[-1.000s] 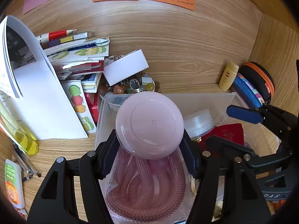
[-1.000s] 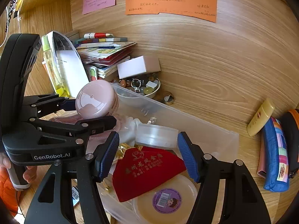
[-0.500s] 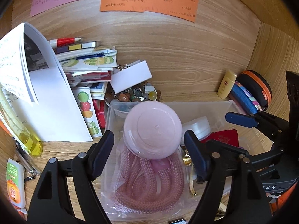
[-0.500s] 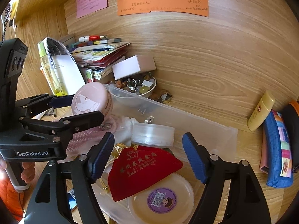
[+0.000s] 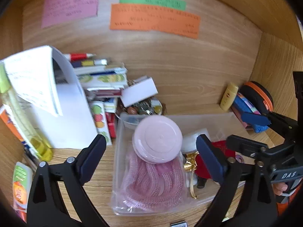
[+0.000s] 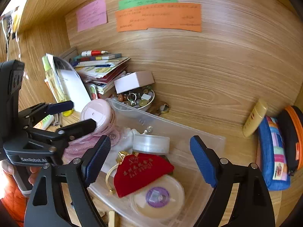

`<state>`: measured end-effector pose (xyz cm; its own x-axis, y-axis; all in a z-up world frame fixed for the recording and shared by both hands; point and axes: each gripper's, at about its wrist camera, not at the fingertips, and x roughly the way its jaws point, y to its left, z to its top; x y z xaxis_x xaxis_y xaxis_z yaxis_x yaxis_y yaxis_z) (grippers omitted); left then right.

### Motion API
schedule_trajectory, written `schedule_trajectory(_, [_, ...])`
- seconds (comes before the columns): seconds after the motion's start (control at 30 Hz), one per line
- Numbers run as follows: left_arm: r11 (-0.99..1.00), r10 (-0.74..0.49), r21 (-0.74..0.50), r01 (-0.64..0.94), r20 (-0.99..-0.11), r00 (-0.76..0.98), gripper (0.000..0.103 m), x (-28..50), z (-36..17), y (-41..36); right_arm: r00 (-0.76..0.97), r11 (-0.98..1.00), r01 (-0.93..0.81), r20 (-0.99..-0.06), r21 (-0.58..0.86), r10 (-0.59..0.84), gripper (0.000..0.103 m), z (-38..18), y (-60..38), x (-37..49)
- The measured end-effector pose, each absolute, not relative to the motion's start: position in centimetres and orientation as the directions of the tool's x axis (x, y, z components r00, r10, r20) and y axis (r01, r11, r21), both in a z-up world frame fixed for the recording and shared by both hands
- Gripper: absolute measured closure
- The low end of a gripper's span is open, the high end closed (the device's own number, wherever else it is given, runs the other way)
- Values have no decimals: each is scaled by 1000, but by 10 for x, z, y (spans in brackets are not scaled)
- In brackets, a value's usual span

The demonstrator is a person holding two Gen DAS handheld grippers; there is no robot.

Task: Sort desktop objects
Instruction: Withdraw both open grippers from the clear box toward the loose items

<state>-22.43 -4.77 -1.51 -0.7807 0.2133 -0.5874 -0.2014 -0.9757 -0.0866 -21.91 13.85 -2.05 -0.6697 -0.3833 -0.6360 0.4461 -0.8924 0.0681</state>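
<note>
Inside the clear bin [image 5: 121, 143] on the wooden surface [image 5: 98, 172], the pink jar [image 5: 158, 139] lies tilted on a bagged pink rope [image 5: 151, 181], its round lid facing the left camera. From the right view the jar [image 6: 98, 117] leans at the bin's [image 6: 212, 141] far left end, with one finger of the left gripper [image 6: 72, 117] in front of it. The left gripper [image 5: 151, 151] is spread wide, its 2 fingers well clear of the jar on either side and holding nothing. The right gripper [image 6: 149, 162] is likewise wide open and empty, above a red pouch [image 6: 142, 172] and a clear tub [image 6: 151, 143].

The jar looks like rigid, smooth plastic, probably light to moderate in weight and not fragile, though its glossy curved wall could slip between the fingers. The best hold is likely across the body just under the lid, fingers on opposite sides, not on the lid edge, which might twist or pop. Because it rests on soft, yielding rope in a slick bag, it may roll or sink when touched. The pouch is soft and would bunch under a pinch; the tub is stiff but thin-walled, so a gentle squeeze across its wall should do.
</note>
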Motion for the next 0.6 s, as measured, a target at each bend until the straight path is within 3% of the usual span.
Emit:
schedule_trajectory(0.13, [-989, 144, -58, -136, -591, -794, 2, -219, -12, -52, -686, -901, 430, -625, 62, -371, 19, -14, 150, -207])
schedule_trajectory(0.6, [-984, 126, 34, -173, -548, -827, 2, -155, -1, -36, -715, -892, 451, -588, 24, -378, 12, -13, 163, -131])
